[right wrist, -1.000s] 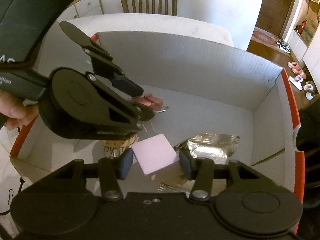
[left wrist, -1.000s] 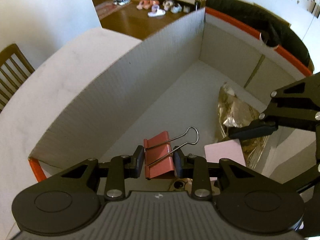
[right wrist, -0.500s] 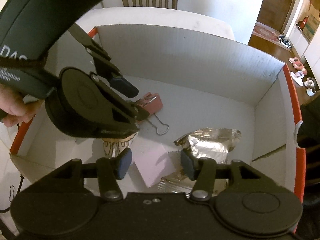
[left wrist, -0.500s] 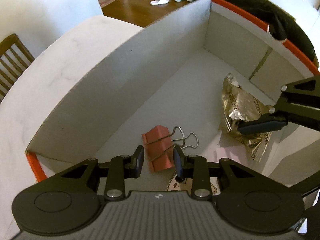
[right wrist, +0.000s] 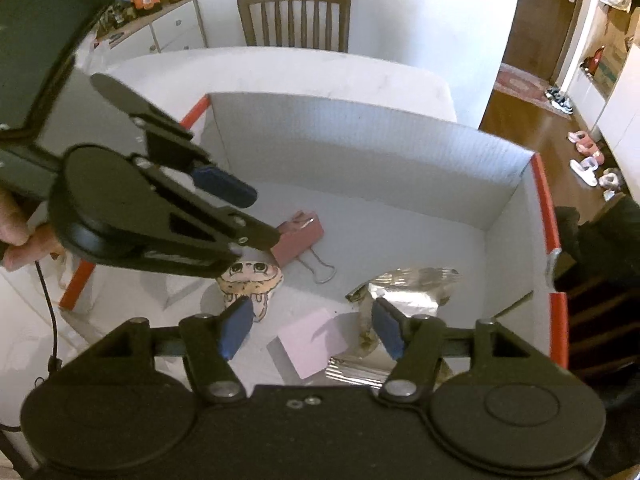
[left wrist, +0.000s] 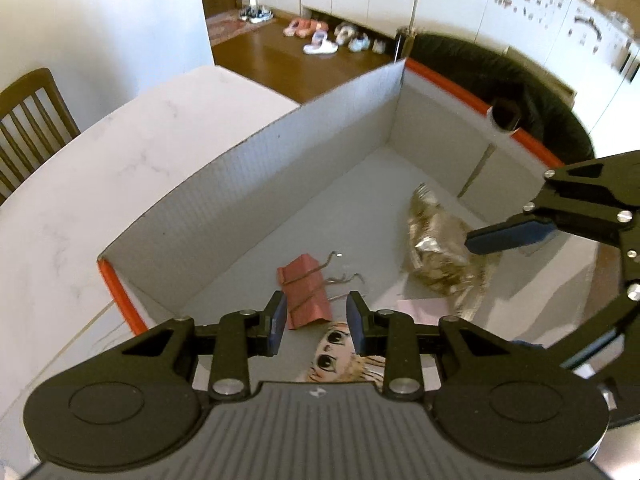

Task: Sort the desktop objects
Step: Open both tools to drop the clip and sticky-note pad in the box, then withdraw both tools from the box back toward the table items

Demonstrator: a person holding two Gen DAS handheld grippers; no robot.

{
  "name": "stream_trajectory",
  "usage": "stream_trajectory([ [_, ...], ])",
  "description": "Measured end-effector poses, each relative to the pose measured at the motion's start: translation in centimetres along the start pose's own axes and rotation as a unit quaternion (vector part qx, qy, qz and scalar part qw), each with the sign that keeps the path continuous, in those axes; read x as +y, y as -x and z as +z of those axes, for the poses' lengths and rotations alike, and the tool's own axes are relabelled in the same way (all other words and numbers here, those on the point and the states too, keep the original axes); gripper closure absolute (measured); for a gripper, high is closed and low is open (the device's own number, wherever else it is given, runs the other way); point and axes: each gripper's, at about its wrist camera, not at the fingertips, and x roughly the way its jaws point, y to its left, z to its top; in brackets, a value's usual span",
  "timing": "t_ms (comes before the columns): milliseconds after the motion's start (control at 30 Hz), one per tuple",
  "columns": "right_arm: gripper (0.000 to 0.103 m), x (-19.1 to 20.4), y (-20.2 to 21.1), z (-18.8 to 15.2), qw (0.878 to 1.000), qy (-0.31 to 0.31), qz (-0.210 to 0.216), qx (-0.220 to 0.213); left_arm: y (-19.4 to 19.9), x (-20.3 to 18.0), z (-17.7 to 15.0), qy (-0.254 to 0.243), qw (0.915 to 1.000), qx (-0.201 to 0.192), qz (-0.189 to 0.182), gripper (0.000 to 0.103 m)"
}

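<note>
Both claws hang empty above the box.
Right claw (right wrist: 312, 330) is opening over the pink notepad (right wrist: 313, 342); left claw (left wrist: 316, 320) is slightly open, nothing gripped; binder clip (left wrist: 304, 294) lies on the box (left wrist: 248, 168) floor, foil packet (left wrist: 438, 252) beyond.

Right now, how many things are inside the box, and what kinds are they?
Binder clip: 1
Cartoon sticker: 1
Pink note: 1
Foil packet: 1
Total: 4, all lying on the floor of the box.
</note>
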Motion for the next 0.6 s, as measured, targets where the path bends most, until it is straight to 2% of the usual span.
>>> stream_trajectory([
  [133, 0.030, 0.5, 1.6, -0.3, 1.000, 0.010, -0.006, -0.016, 2.2, -0.7, -0.6, 0.001, 0.9994, -0.033, -0.005, 0.072],
  [300, 0.028, 0.7, 3.2, -0.5, 0.999, 0.003, 0.000, -0.034, 4.2, -1.5, -1.6, 0.004, 0.9977, -0.066, -0.014, 0.072],
  [500, 0.025, 0.9, 4.8, -1.1, 0.998, 0.000, -0.003, -0.056, 6.4, -2.3, -3.0, 0.008, 0.9957, -0.091, -0.017, 0.072],
  [600, 0.020, 0.9, 5.6, -1.4, 0.998, -0.005, 0.001, -0.068, 7.0, -2.5, -3.8, 0.014, 0.9950, -0.097, -0.017, 0.071],
])
